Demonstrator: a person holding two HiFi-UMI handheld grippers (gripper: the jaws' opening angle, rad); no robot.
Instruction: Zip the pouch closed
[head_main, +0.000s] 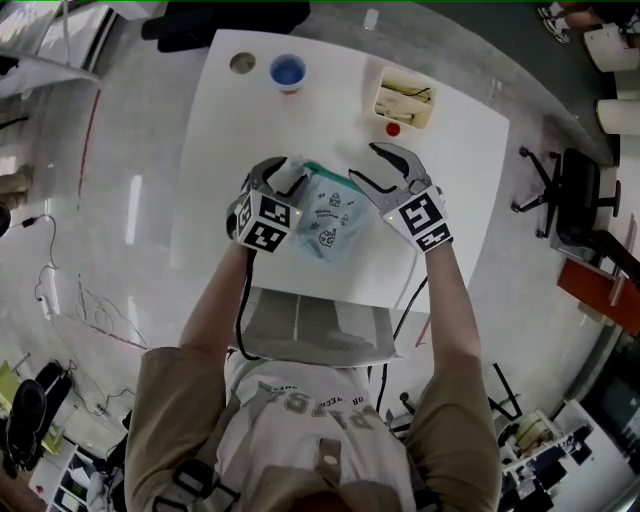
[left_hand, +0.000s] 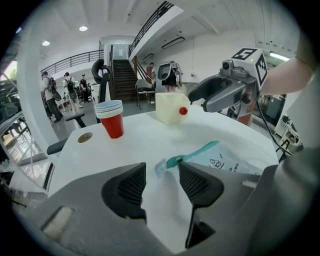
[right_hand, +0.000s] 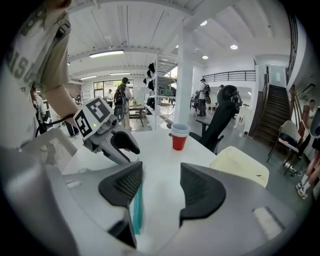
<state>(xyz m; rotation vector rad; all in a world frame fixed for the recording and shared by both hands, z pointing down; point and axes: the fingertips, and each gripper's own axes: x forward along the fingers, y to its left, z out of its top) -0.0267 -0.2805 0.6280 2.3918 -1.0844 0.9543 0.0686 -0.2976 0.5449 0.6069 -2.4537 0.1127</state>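
**Two hand-held grippers spread at either end of a pouch's zip band**

- Left gripper: claw spread. The pale tab ending the teal zip band lies just past its tips and is not gripped. Probably lined up to anchor that end.
- Right gripper: claw spread. The teal band runs beside its left pad but is not pinched. Probably there for the slider, which I cannot make out.
- Pouch: clear, with printed figures. It lies flat at mid-table between the grippers, left at its 10 o'clock and right at its 2 o'clock. Zipping looks not yet begun.
- Red ball: 1 o'clock of the pouch.
- Cream box: 1 o'clock, just beyond the ball.
- Cup stack: 11 o'clock, well apart.
- Brown disc: 11 o'clock, beside the cups.
- White table: bears all of these.
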